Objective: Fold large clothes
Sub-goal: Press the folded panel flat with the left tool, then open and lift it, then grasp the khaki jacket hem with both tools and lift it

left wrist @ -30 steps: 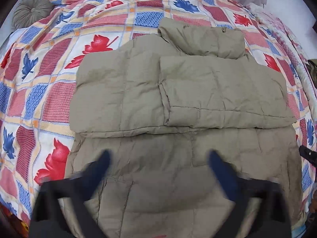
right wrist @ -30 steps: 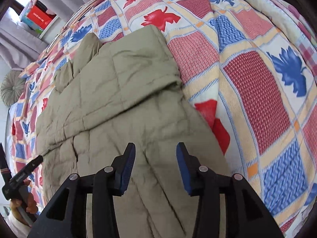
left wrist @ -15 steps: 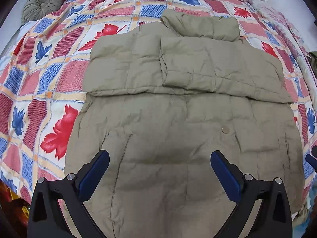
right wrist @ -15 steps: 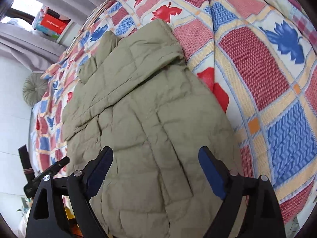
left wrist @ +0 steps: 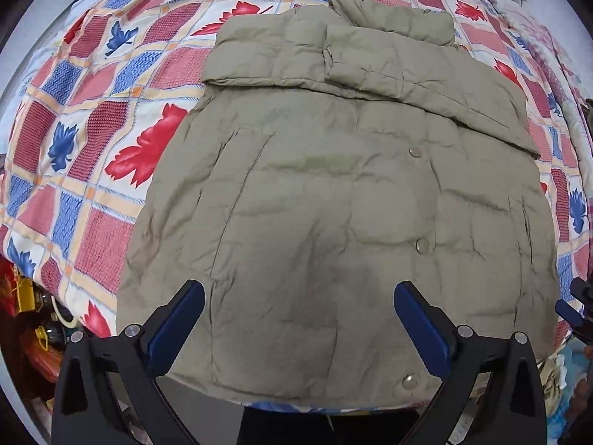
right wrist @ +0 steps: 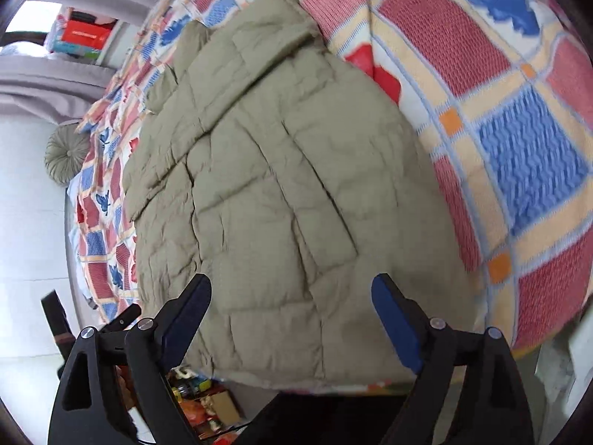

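Observation:
An olive-green quilted jacket (left wrist: 333, 193) lies flat on a bed, collar at the far end, both sleeves folded across its chest, hem at the near edge. Snap buttons run down its front. My left gripper (left wrist: 298, 320) hovers open above the hem with nothing between its blue-padded fingers. In the right wrist view the same jacket (right wrist: 281, 193) shows from its right side. My right gripper (right wrist: 291, 313) is open over the jacket's near corner, holding nothing. A bit of the right gripper (left wrist: 576, 306) shows at the left wrist view's right edge.
A patchwork quilt (left wrist: 92, 118) with red and blue leaves covers the bed. A round grey-green cushion (right wrist: 65, 154) sits at the head end. Clutter lies on the floor (left wrist: 33, 319) by the bed's near left corner. Grey curtains (right wrist: 55, 74) and a shelf stand beyond.
Both grippers pulled back toward the bed's near edge, so the jacket's hem came into view. The right gripper's jaws widened from narrow to fully open. The jacket has not moved.

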Motion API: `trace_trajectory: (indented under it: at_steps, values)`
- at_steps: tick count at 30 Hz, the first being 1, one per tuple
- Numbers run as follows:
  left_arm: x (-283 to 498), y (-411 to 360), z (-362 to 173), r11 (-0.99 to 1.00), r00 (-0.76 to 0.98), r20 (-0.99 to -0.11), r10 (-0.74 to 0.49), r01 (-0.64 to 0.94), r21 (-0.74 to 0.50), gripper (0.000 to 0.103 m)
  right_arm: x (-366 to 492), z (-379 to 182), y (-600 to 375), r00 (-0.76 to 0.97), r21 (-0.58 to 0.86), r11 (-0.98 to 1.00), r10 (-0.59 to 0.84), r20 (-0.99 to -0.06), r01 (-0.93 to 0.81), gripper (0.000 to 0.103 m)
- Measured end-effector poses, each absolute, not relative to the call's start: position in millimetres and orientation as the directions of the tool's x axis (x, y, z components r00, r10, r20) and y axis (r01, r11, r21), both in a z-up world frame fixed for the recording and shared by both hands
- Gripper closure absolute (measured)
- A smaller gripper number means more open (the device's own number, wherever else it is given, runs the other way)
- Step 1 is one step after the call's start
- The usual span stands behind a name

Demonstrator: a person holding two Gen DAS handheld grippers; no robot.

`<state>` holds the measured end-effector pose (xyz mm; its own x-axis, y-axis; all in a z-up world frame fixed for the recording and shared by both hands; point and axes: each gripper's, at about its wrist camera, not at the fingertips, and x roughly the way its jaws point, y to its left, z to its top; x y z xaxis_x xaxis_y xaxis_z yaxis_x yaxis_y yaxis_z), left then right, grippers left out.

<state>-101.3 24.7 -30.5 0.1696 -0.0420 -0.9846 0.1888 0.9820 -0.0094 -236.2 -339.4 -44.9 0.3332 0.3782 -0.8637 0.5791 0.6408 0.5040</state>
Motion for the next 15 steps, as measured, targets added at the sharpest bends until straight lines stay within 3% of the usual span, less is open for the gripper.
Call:
trace_trajectory:
  at_steps: [6,15]
  values:
    - [-121,51,-25,0.982,0.143,-0.988,-0.066,0.185,-0.039,0.001,-255,-44,-320,0.347,0.524,0.576,0.396,-0.85,0.628,0.013]
    - [-154,110,-45,0.964,0.068,-0.974,-0.217,0.173,-0.202,0.001,-296,-53,-284,0.363,0.527,0.479,0.396,-0.844,0.702,0.013]
